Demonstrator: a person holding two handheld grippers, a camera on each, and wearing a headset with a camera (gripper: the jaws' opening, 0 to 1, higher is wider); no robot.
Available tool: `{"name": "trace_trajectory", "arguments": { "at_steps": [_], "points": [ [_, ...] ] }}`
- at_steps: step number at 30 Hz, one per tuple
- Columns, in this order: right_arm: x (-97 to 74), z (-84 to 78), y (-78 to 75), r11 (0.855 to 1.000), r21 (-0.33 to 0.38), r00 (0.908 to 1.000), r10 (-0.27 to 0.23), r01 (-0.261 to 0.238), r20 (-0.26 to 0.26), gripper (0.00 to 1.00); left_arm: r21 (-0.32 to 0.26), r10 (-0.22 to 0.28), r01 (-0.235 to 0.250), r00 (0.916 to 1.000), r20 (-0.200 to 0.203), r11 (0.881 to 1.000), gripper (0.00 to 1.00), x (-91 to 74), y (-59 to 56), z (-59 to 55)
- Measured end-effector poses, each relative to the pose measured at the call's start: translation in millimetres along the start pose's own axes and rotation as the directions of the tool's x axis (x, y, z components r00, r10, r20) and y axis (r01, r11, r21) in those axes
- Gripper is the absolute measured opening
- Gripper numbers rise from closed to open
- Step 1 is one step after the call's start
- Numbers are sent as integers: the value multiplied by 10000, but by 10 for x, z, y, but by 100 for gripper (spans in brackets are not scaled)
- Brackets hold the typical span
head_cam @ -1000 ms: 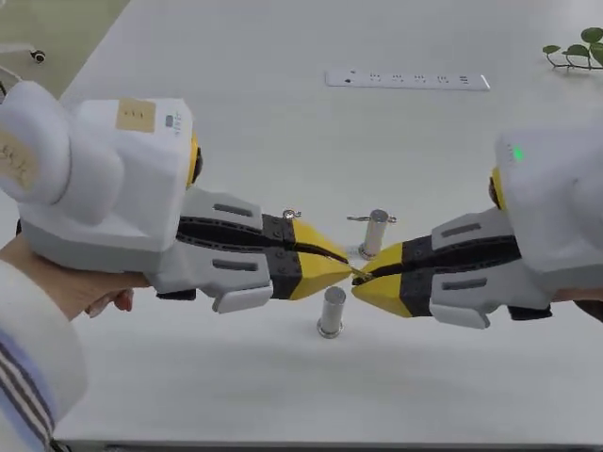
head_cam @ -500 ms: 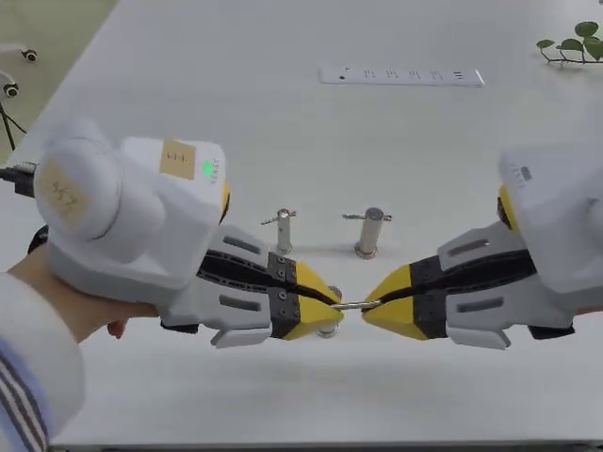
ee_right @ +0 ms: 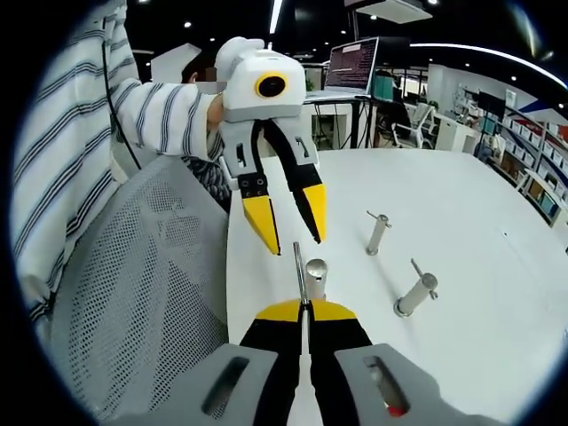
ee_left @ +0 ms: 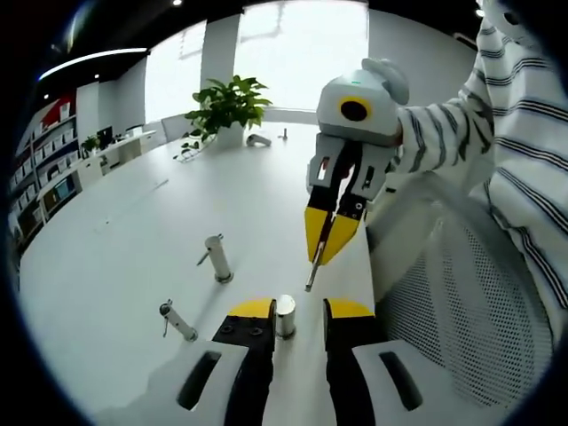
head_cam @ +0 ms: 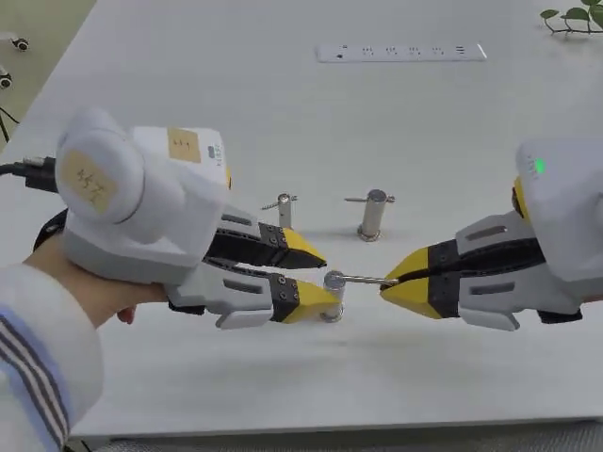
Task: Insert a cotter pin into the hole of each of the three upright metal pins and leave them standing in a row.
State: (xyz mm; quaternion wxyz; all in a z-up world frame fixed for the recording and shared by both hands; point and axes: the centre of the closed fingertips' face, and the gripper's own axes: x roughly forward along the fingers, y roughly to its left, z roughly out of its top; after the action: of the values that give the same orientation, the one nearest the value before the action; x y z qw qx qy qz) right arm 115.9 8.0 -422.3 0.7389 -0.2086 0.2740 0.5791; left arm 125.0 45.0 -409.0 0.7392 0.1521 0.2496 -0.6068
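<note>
The near metal pin [head_cam: 333,285] stands upright between the open jaws of my left gripper [head_cam: 323,277], which do not seem to touch it. My right gripper [head_cam: 387,281] is shut on a thin cotter pin [head_cam: 363,279] lying level, its free end at the near pin's top. In the left gripper view the near metal pin [ee_left: 284,316] sits between my yellow tips, and the right gripper [ee_left: 325,246] points the cotter pin [ee_left: 311,273] down at it. Behind stand a thin metal pin [head_cam: 285,210] and a thicker metal pin [head_cam: 373,216], each with a cotter pin through it.
A white power strip [head_cam: 403,53] lies far back on the white table [head_cam: 188,113], and a plant [head_cam: 575,15] is at the back right corner. The table's front edge runs just below the grippers. A mesh chair [ee_right: 151,302] stands beside the table.
The two grippers met tip to tip at the cotter pin. The left gripper has let go, opened and come around the near metal pin, while the right gripper keeps the cotter pin.
</note>
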Motion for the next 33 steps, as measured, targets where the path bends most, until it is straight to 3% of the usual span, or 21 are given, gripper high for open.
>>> {"name": "trace_trajectory", "arguments": {
  "at_steps": [8, 17, 27, 33],
  "points": [
    [29, -245, -93, 9996, 130, 9985, -261, 267, -473, 0, -20, 264, -266, 9980, -578, 9996, 23, 112, 96, -99],
    [78, -265, -124, 9992, 258, 9980, -284, 299, -563, 0, 105, 179, -170, 9954, -942, 9998, 19, 205, 122, -164],
    [130, -255, -131, 9997, 174, 9980, -161, 172, -607, 0, 15, -150, 153, 9947, -1021, 9999, 10, 233, 77, -164],
    [158, -240, -110, 9998, 104, 9977, -141, 148, -659, 0, 73, -37, 45, 9946, -1040, 10000, 10, 230, 89, -169]
  ]
}}
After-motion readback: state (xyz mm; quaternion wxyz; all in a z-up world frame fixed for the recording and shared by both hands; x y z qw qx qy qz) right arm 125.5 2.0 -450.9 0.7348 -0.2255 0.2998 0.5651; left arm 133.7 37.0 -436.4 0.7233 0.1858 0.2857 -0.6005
